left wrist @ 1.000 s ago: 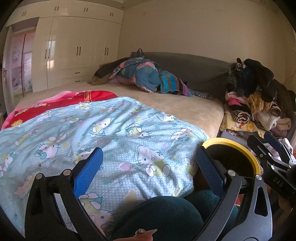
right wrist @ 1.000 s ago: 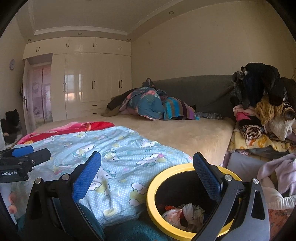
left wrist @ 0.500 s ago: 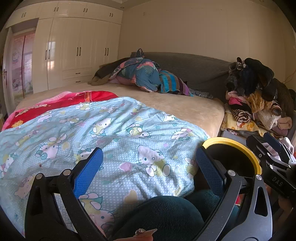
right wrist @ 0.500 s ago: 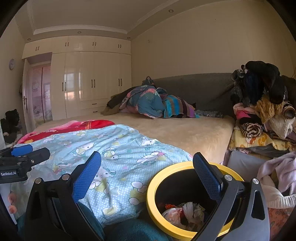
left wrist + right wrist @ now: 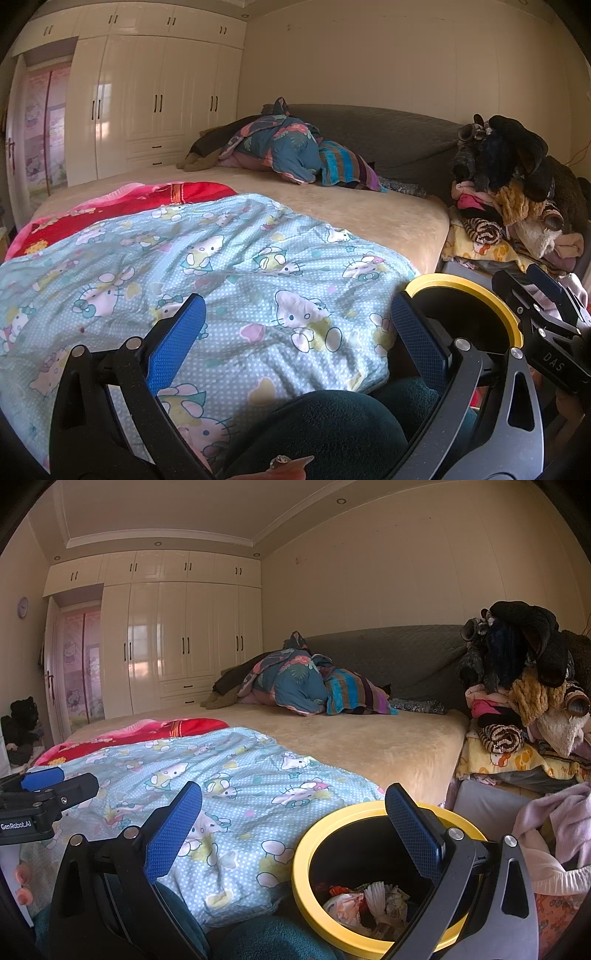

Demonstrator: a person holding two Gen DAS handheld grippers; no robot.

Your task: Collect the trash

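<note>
While both pairs of fingers stay wide open and empty, almost nothing changes: the right gripper still hovers over the bin, trash inside, beside the bed. Probably the drop is finished.

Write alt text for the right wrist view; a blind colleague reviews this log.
The open, empty right gripper hovers over a yellow-rimmed trash bin holding crumpled trash, beside a bed with a cartoon-cat blanket.

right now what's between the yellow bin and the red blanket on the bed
The blue cartoon-cat quilt covers that stretch, from the bin to the red blanket; the right wrist view shows it best.
</note>
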